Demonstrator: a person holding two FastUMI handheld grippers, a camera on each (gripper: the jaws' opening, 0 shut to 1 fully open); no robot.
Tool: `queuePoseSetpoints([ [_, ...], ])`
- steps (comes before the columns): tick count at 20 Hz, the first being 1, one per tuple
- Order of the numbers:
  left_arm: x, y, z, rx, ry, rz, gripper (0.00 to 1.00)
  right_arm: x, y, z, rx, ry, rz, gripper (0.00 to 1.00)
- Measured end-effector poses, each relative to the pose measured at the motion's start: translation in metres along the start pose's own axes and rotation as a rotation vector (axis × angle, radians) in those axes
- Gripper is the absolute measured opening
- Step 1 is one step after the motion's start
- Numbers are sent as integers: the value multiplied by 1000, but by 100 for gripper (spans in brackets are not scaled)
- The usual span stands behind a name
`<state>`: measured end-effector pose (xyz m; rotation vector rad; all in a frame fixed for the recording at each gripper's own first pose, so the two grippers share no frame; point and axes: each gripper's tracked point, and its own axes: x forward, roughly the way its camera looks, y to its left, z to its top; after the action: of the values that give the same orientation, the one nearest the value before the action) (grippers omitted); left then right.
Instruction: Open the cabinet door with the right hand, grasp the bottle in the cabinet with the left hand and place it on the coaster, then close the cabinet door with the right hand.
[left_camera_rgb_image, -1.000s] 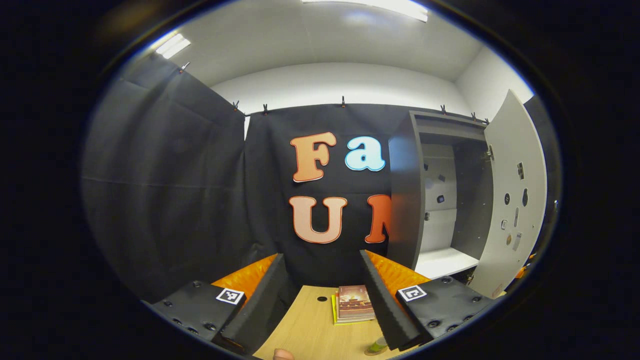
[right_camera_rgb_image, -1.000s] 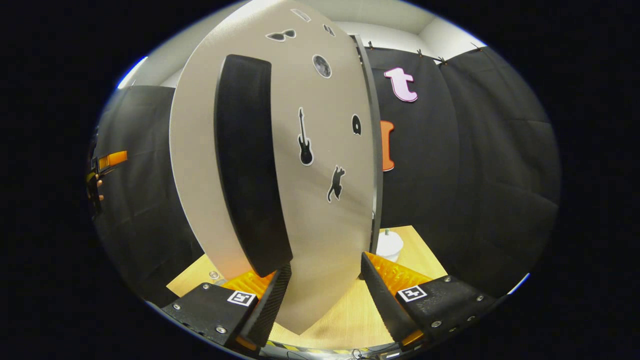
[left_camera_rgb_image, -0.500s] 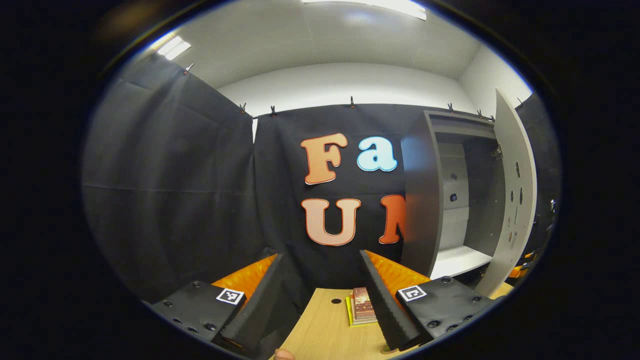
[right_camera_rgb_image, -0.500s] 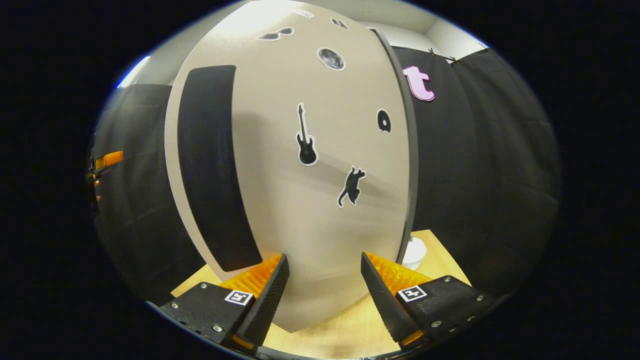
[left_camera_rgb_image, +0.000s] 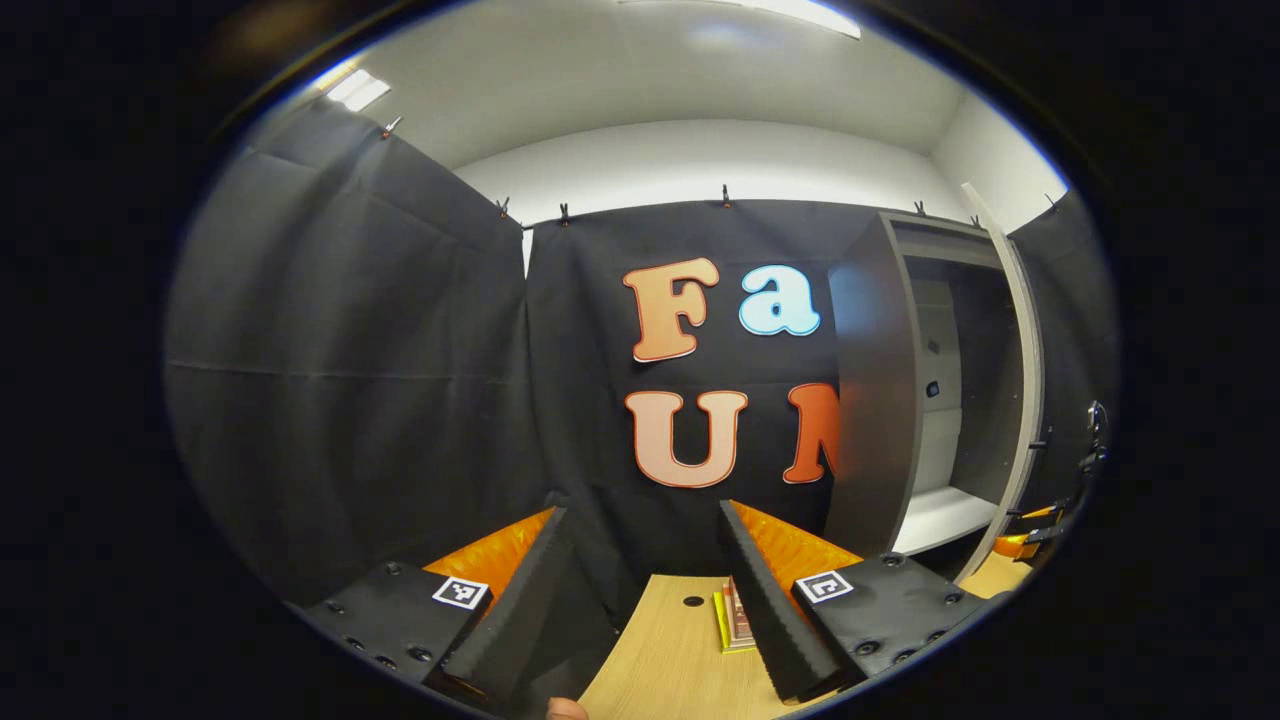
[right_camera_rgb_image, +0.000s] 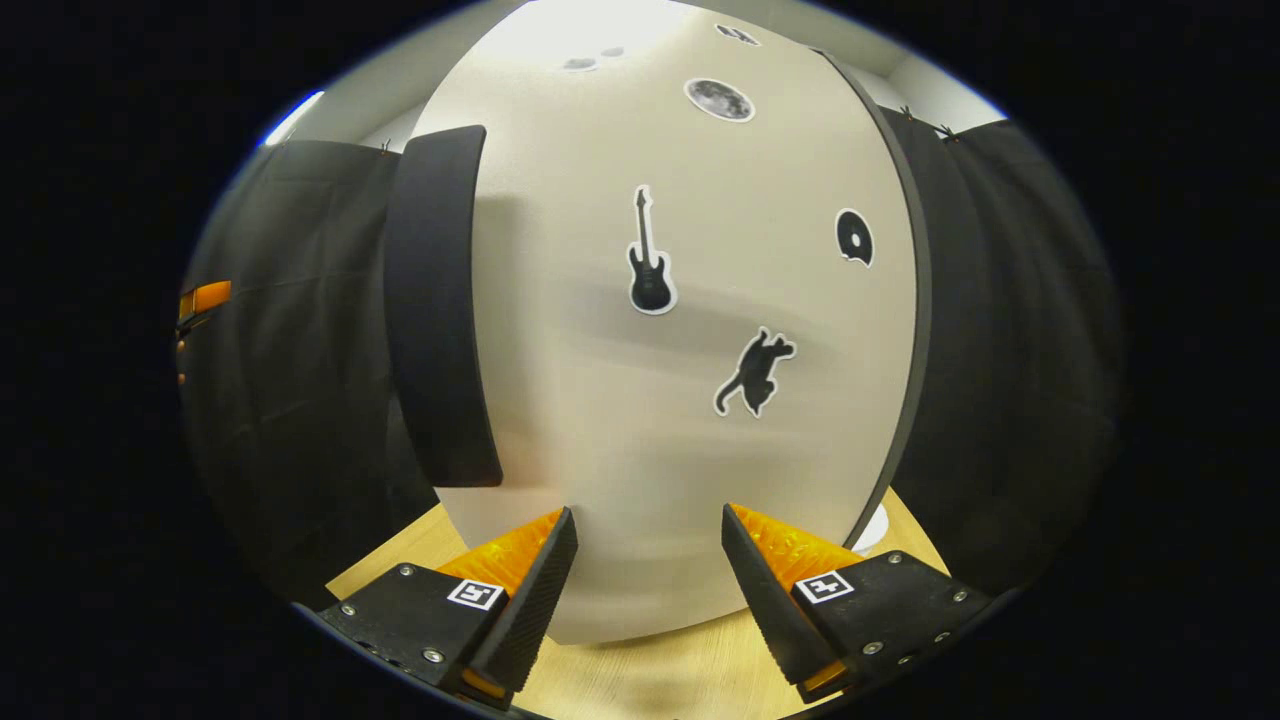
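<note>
No readable text or labels

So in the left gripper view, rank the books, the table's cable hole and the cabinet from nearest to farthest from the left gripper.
1. Books: on the table, beside the left gripper's right finger.
2. Cable hole: just beyond, centre of the table; close to the books' far end.
3. Cabinet: farthest, standing at the right.

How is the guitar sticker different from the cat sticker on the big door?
The guitar sticker stands straight up and down; the cat sticker leans on a slant, as if jumping. The guitar sticker sits higher and nearer the dark handle strip; the cat sticker sits lower, nearer the door's other edge. The guitar sticker is tall and thin; the cat sticker is wider. Both are black shapes with pale outlines, stuck on the cabinet door.
</note>
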<state>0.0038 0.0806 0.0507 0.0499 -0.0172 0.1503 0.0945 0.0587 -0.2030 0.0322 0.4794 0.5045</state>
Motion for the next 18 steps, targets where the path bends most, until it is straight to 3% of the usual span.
queuePoseSetpoints([
  [18, 20, 20, -9, 4, 16, -8, 96, 27, 8, 0, 21, -21, -55, 90],
])
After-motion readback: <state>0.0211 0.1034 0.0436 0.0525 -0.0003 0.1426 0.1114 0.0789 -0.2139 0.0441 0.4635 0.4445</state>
